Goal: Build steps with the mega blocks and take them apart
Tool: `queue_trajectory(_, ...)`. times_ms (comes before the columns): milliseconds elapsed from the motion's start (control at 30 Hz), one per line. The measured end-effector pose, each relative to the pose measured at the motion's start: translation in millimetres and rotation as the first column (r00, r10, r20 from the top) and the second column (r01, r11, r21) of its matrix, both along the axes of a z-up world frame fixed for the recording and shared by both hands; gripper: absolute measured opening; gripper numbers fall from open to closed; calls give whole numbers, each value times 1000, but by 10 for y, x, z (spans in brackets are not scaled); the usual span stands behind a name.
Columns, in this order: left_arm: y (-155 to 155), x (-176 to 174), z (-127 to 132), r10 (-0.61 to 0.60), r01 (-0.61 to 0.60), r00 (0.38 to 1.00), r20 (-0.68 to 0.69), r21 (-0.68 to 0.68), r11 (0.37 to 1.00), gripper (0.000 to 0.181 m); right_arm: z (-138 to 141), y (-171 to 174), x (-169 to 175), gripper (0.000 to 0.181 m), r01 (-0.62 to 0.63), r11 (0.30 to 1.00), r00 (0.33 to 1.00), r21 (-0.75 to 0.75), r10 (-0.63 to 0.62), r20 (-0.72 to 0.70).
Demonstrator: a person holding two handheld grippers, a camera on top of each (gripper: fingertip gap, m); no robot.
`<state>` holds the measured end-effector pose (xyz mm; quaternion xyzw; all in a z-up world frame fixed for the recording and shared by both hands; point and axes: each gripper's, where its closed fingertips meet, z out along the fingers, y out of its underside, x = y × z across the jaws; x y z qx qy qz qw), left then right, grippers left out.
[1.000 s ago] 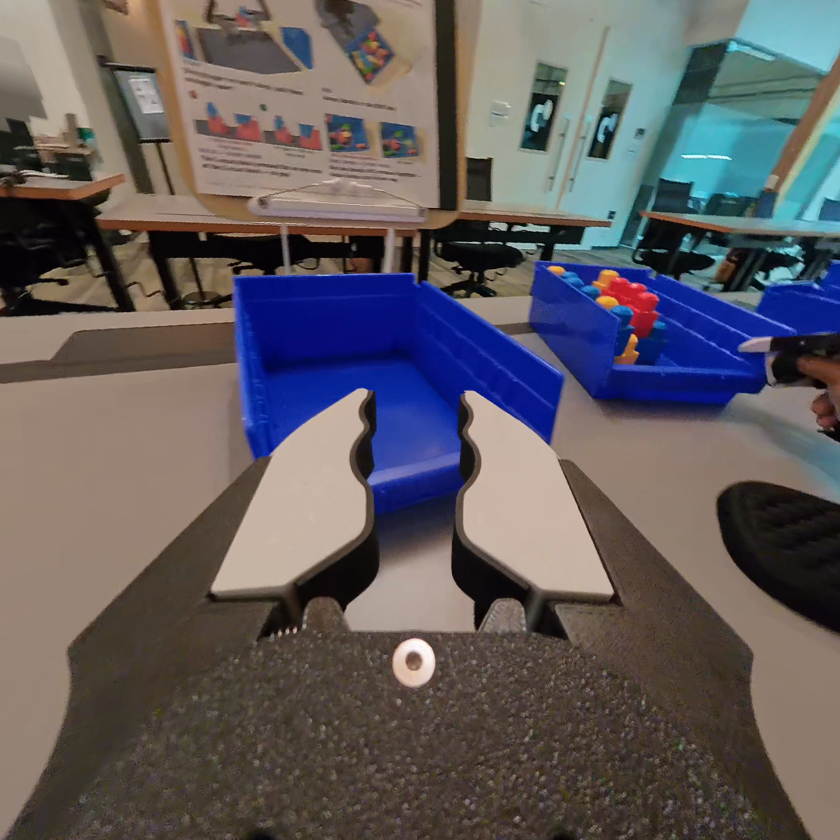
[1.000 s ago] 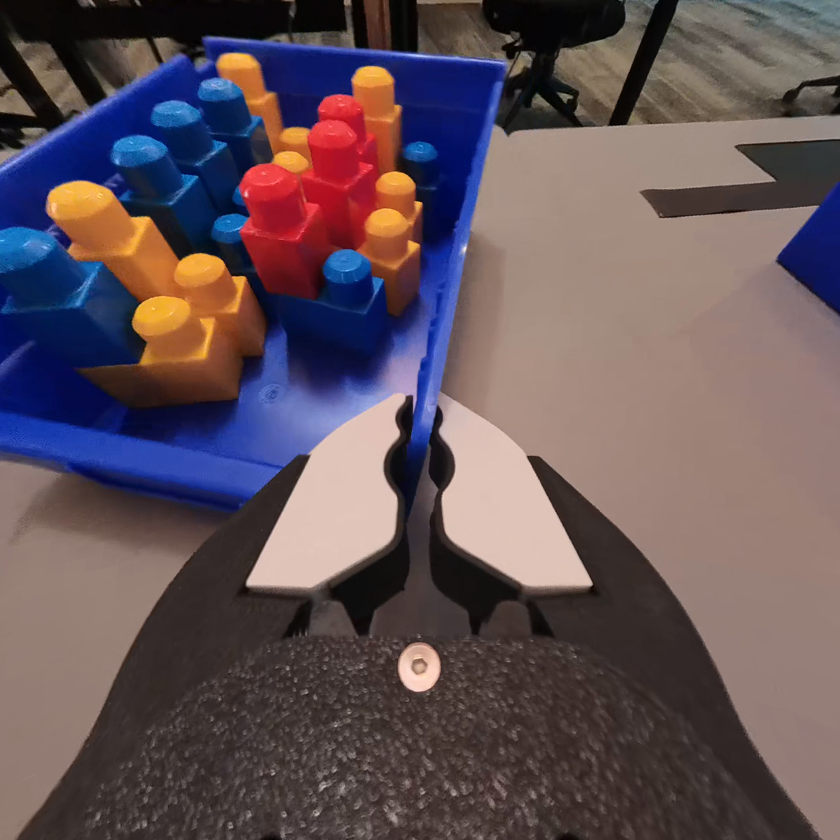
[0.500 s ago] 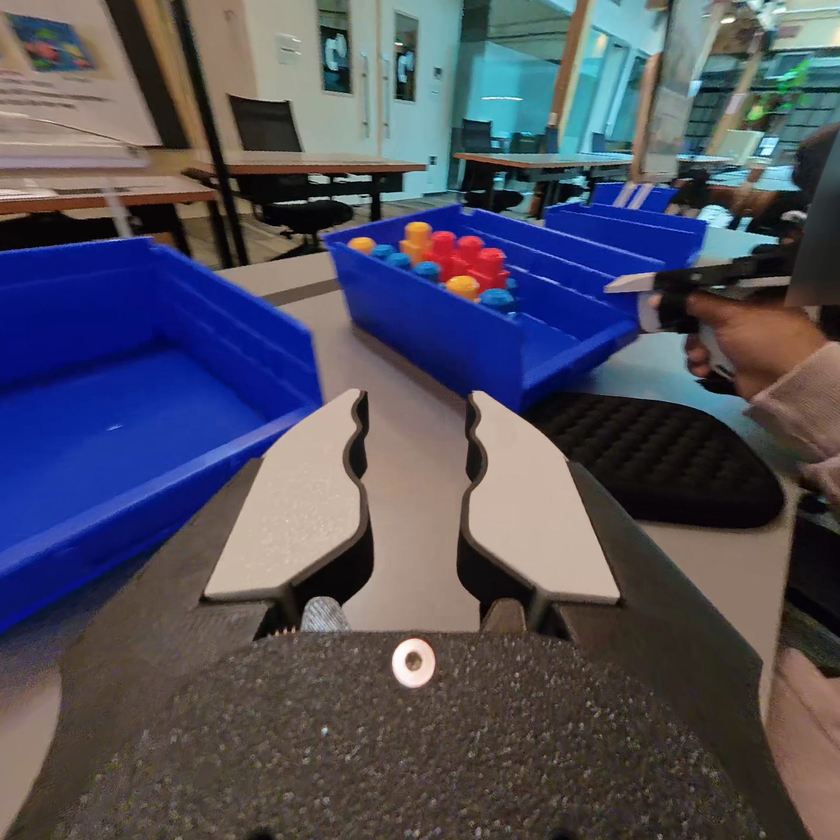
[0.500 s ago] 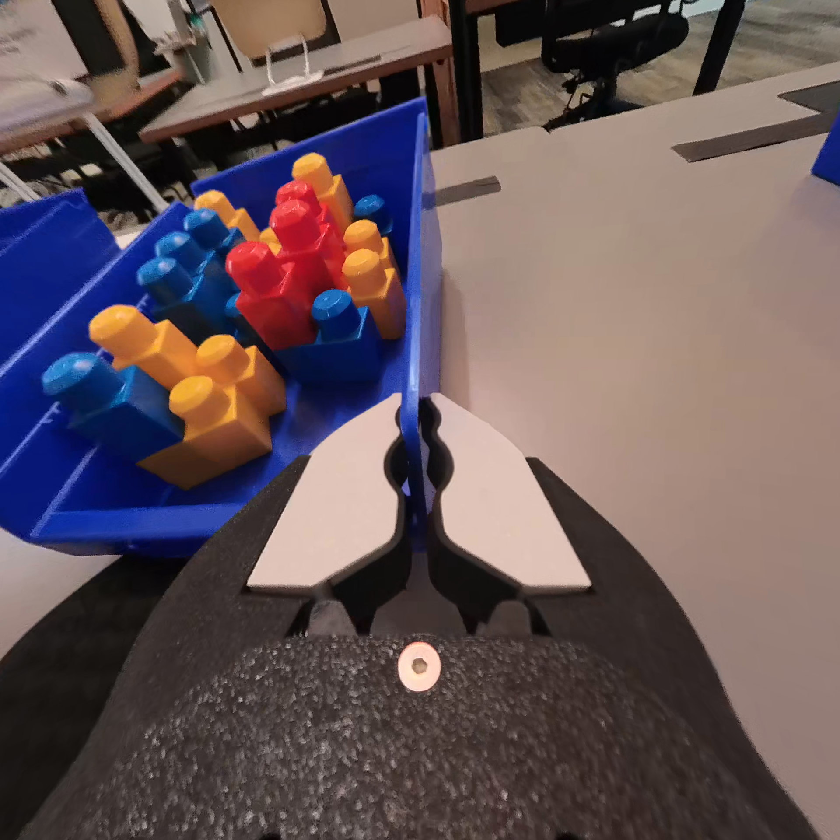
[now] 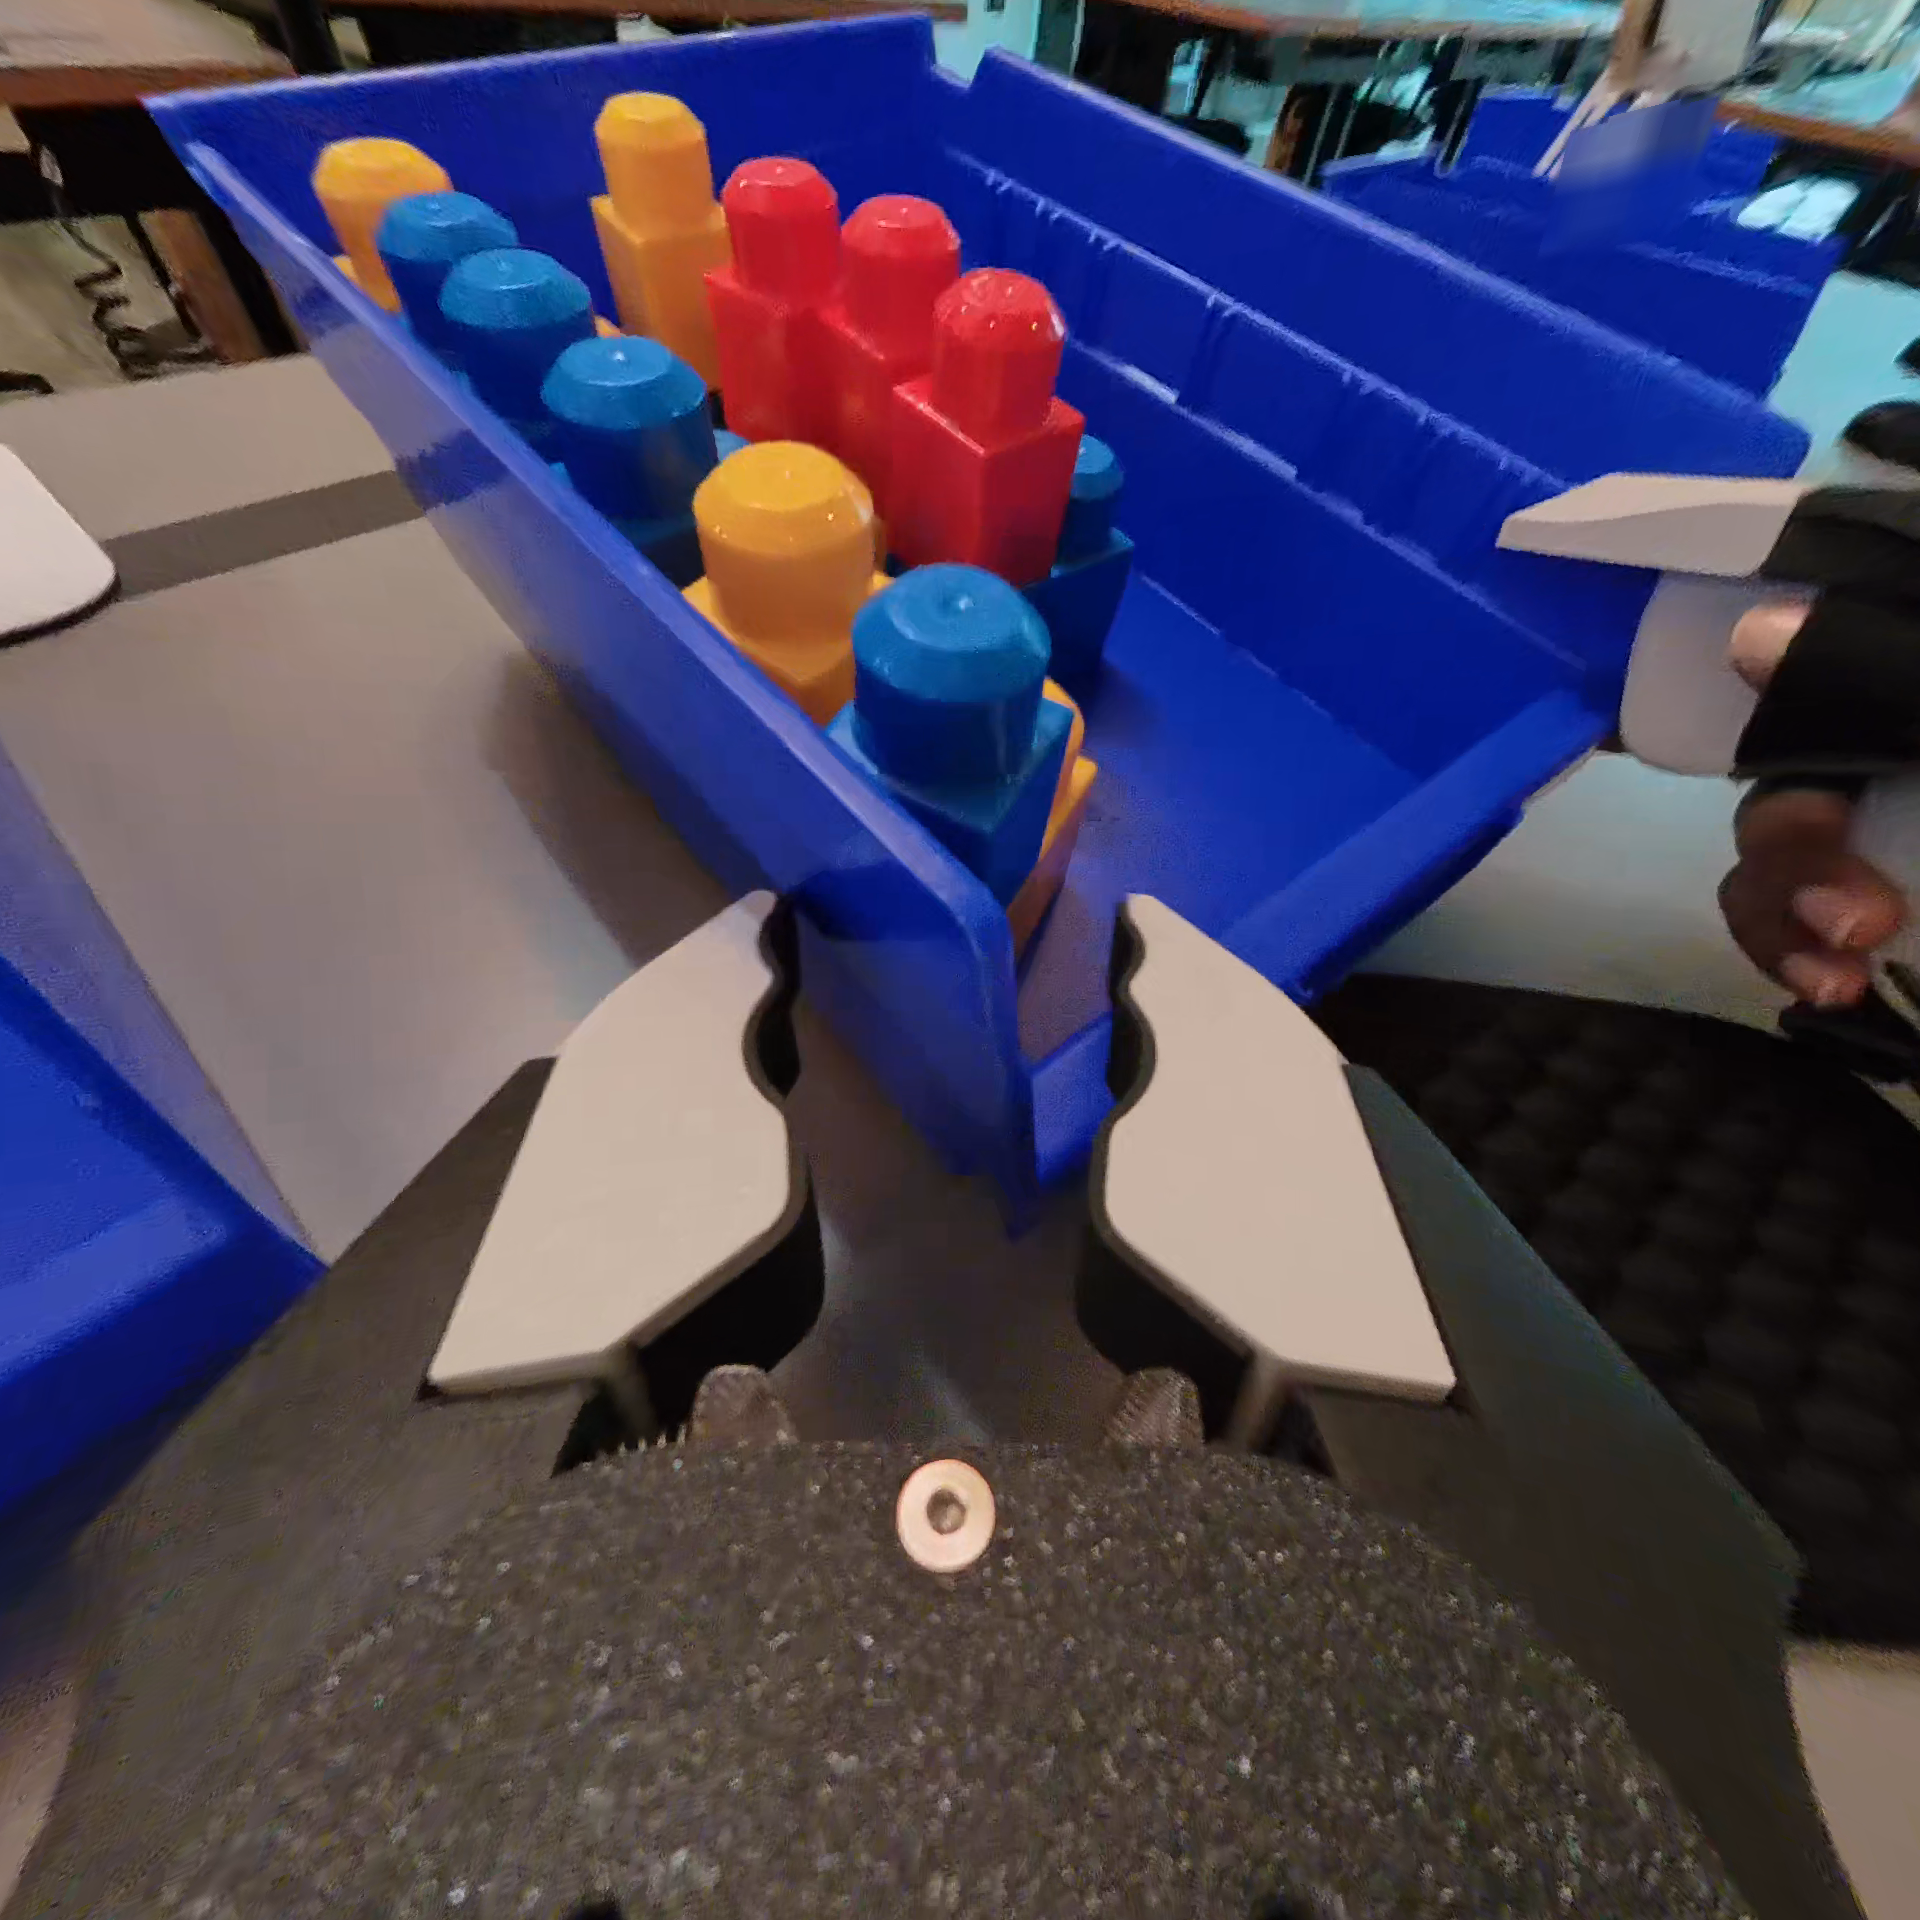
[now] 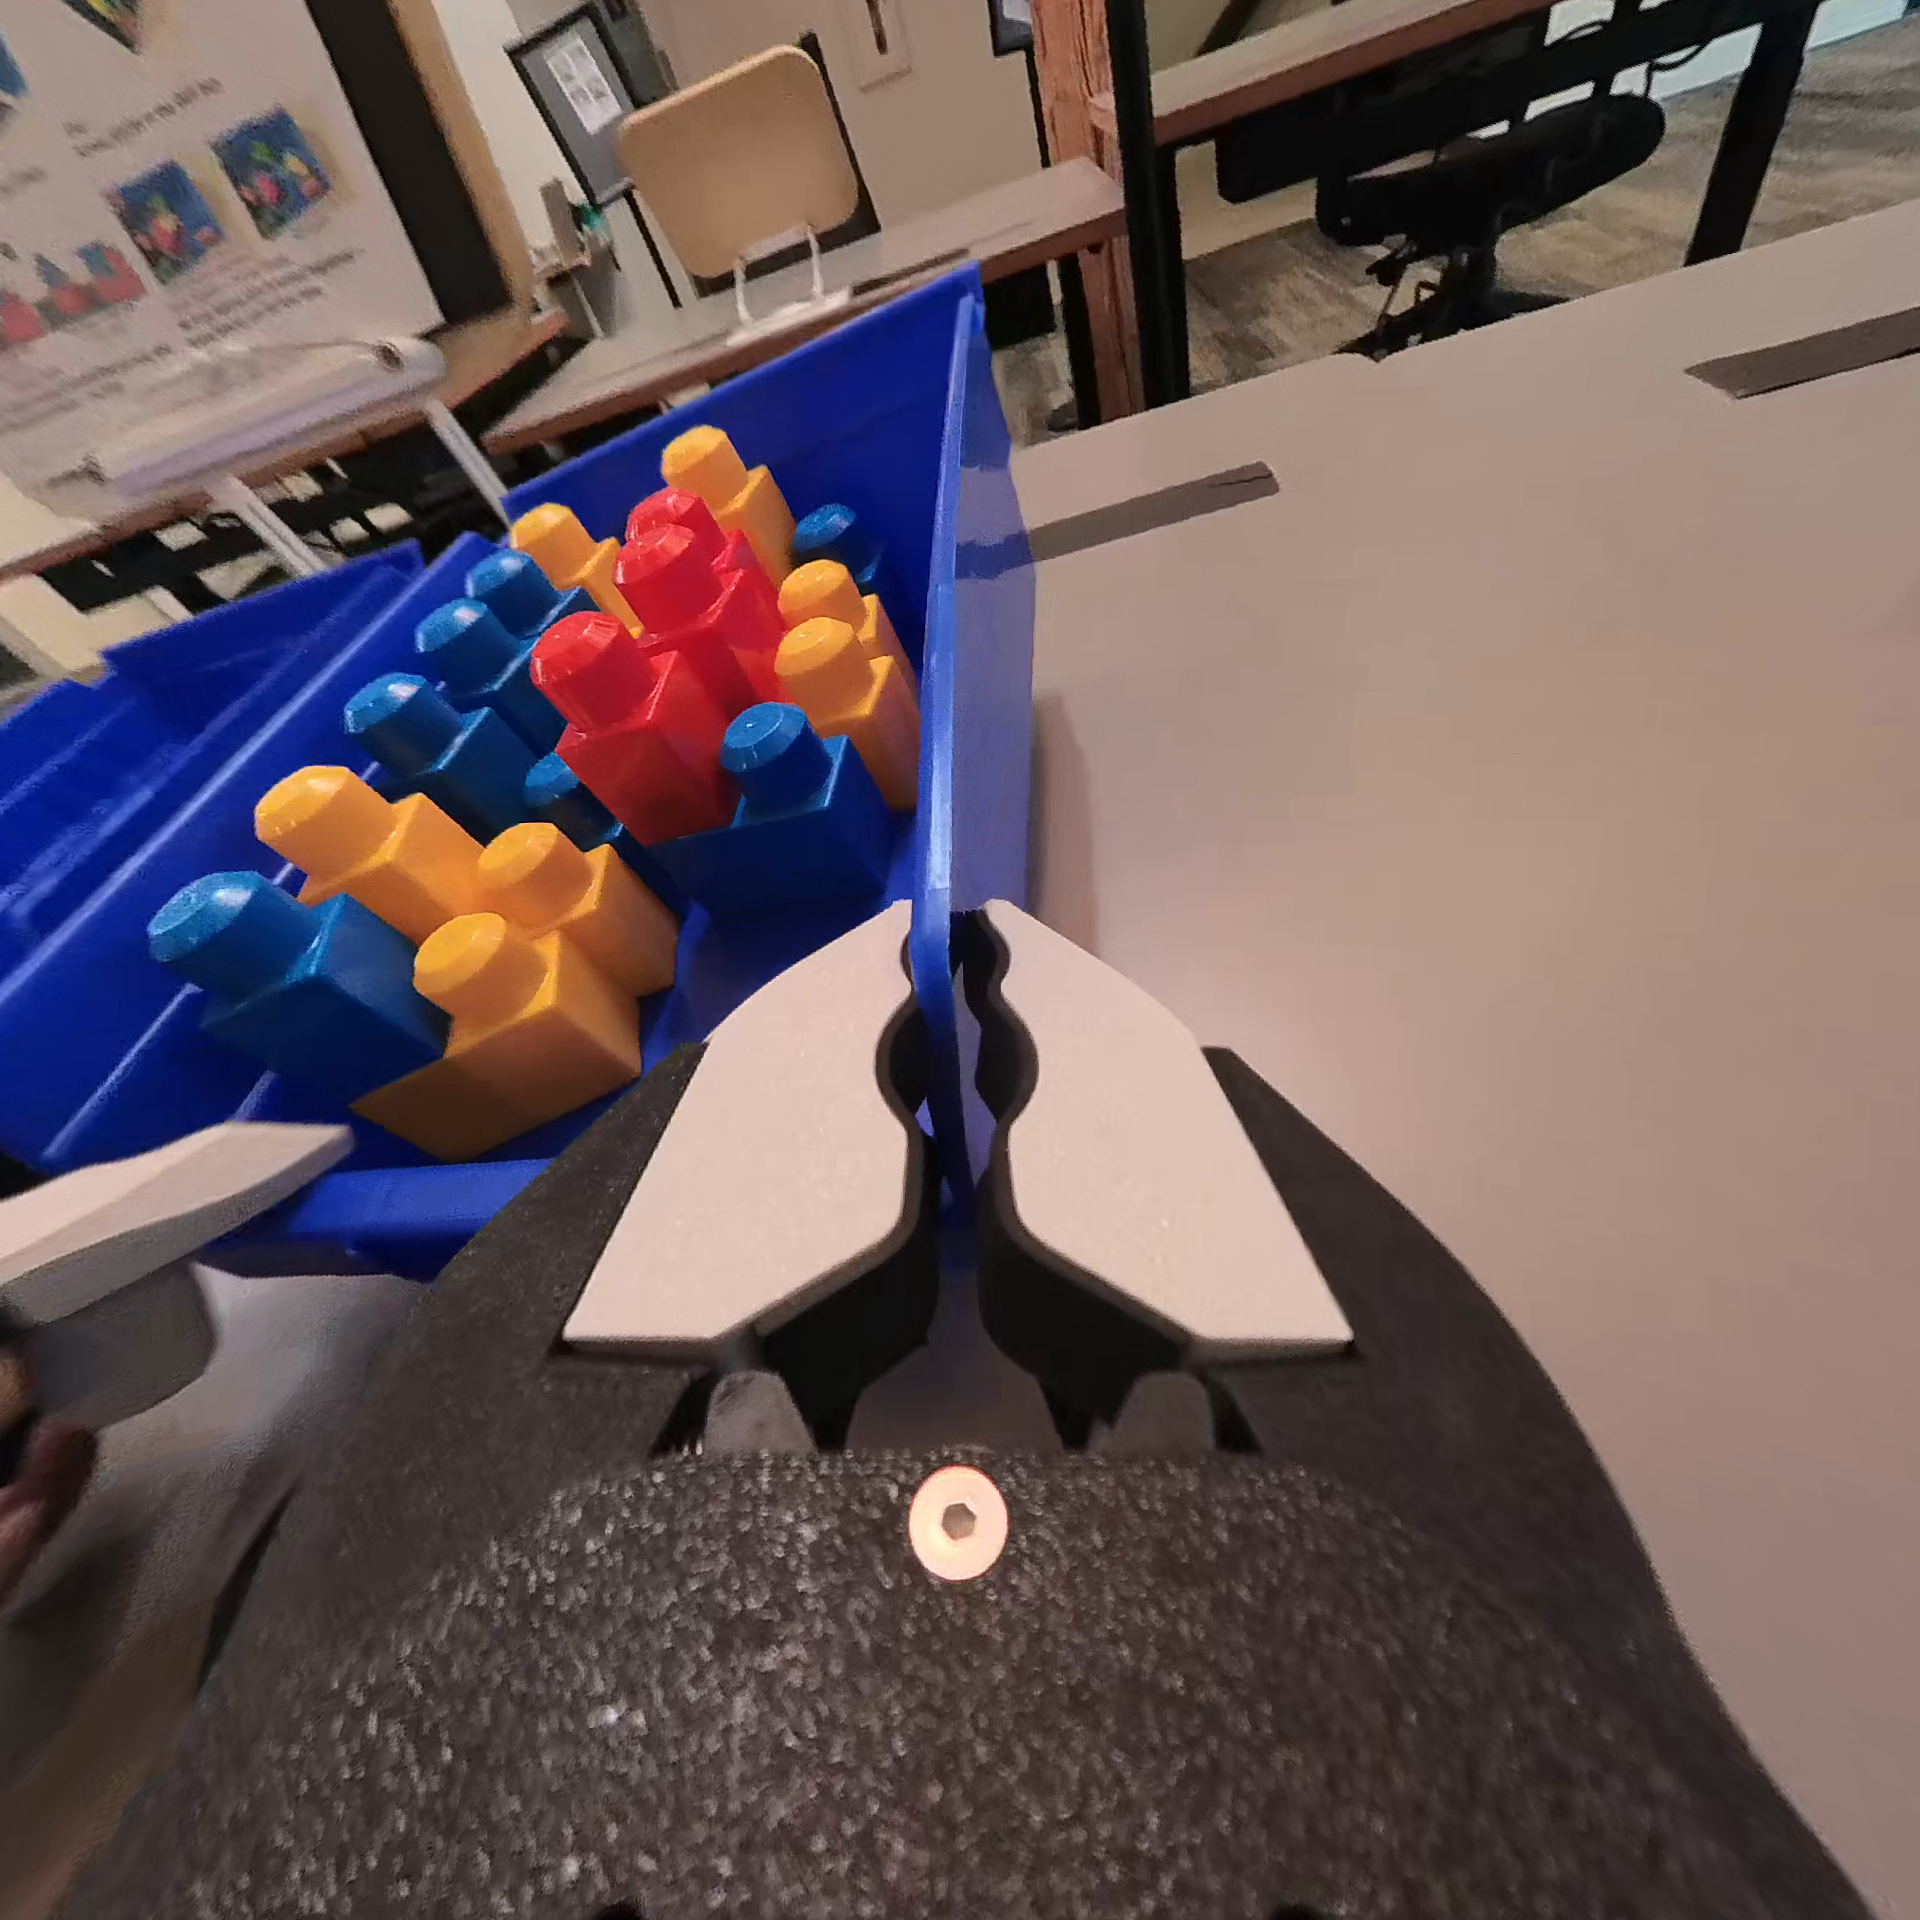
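A poster (image 6: 177, 239) with colour pictures and lines of print stands on a far table to the left in the right wrist view; its text is blurred and the blocks and bins show no brand marks that can be made out.

The mega blocks (image 5: 894, 416) stand studs-up inside a long blue bin (image 5: 1351, 436) on the grey table (image 6: 1507, 831). The bin's long axis runs away from the cameras, its short open end nearest. The blocks are chunky plastic in red, orange-yellow and blue, each topped by a rounded stud, packed in rows toward the bin's far and middle part; the red ones (image 6: 665, 675) rise in stepped heights at the centre.

The right gripper (image 6: 948, 920) is clamped on the bin's right side wall near the near corner, one finger inside and one outside. The left gripper (image 5: 945, 925) has its jaws spread apart, straddling the bin's near left corner; whether they touch it is unclear. A second blue bin (image 5: 94, 1195) sits left. A black textured mat (image 5: 1662, 1247) lies under the near end.
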<state>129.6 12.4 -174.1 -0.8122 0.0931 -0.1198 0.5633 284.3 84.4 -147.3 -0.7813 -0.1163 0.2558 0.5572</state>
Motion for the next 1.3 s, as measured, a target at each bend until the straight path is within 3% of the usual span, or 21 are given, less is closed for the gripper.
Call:
queue_trajectory(167, 5, -109, 203, 49, -49, 999, -2, 55, 997, 51, 254, -154, -84, 4, 20, 996, 999, 82, -18, -27)
queue_trajectory(333, -53, -260, 452, 72, -80, 995, 69, 109, 991, 21, 582, -323, -116, 7, 66, 980, 998, 188, -69, 10)
queue_trajectory(433, -17, -359, 437, 105, -109, 994, 37, 101, 989, 15, 679, -424, -173, 10, 78, 971, 997, 227, -80, 3)
queue_trajectory(833, 7, -690, 525, 175, -161, 981, -87, 146, 976, 5, 495, -610, -401, 13, 66, 966, 994, 250, -86, 71)
queue_trajectory(1300, 15, -1014, 750, 164, -158, 986, -19, 186, 970, 4, 558, -756, -732, 24, 12, 949, 994, 316, -45, 96)
